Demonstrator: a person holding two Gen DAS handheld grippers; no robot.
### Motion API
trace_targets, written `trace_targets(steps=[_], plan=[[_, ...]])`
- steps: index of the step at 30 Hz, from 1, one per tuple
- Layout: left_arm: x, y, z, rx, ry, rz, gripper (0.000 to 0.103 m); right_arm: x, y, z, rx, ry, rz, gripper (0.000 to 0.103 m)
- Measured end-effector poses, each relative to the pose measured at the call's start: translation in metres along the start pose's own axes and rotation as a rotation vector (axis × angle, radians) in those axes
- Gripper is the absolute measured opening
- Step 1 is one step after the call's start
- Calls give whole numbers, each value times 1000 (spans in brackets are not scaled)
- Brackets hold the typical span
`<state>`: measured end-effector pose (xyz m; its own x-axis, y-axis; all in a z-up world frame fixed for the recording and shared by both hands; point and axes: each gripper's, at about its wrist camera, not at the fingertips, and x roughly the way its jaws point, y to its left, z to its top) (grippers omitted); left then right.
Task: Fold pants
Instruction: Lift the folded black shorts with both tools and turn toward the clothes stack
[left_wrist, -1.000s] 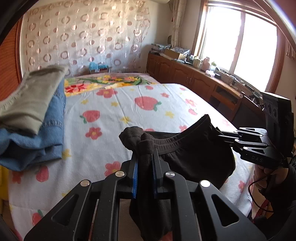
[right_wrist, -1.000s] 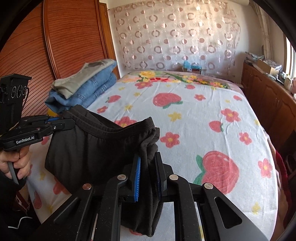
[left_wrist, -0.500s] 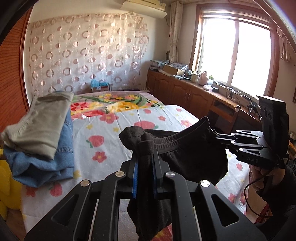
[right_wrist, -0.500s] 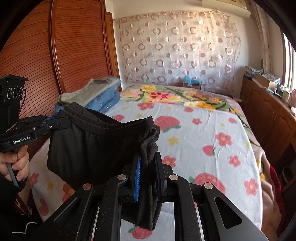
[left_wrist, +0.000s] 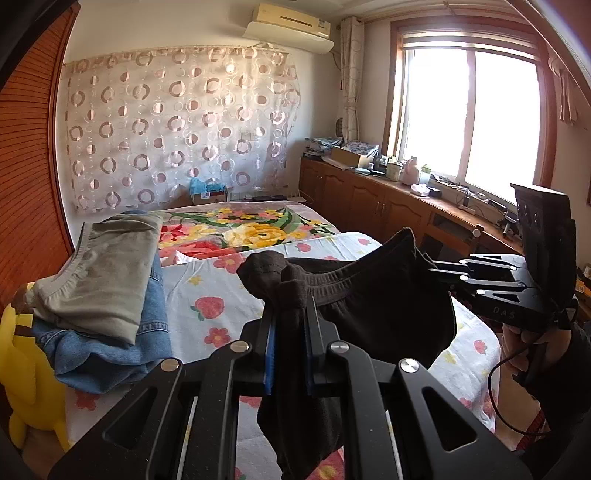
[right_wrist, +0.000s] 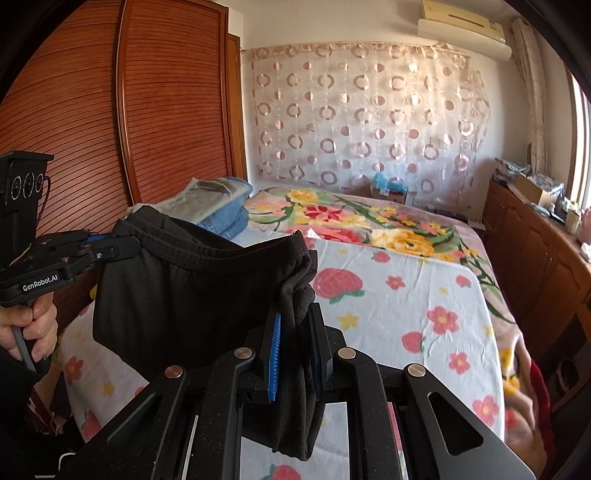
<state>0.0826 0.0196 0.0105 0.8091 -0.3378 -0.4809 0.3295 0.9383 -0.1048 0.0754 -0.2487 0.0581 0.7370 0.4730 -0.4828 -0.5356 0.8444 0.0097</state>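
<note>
Black pants (left_wrist: 384, 310) hang by their waistband between both grippers, above the near end of a bed with a strawberry-print sheet (left_wrist: 214, 291). My left gripper (left_wrist: 290, 314) is shut on one bunched waistband corner, with cloth drooping below its blue pads. My right gripper (right_wrist: 295, 317) is shut on the other corner of the black pants (right_wrist: 184, 295). Each view shows the opposite gripper pinching the far end: the right gripper (left_wrist: 434, 264) on the right edge, the left gripper (right_wrist: 122, 240) on the left. The legs hang out of sight below.
A stack of folded trousers, khaki (left_wrist: 103, 269) over blue denim (left_wrist: 122, 354), lies on the bed's left side beside a yellow plush toy (left_wrist: 26, 380). A wooden wardrobe (right_wrist: 92, 122) stands left, and low wooden cabinets (left_wrist: 369, 199) run under the window on the right.
Both grippers have risen with the pants held between them, and the views have tilted up, showing more wall, curtain and air conditioner. The grips are unchanged.
</note>
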Motion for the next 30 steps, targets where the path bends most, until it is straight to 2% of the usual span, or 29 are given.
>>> trace_targets(steps=[15, 30], plan=[[10, 12, 2, -6, 6, 24, 13, 28, -4, 11, -34, 20, 17, 14], [13, 35, 36, -4, -32, 57, 13, 44, -11, 41, -59, -18, 44, 14]])
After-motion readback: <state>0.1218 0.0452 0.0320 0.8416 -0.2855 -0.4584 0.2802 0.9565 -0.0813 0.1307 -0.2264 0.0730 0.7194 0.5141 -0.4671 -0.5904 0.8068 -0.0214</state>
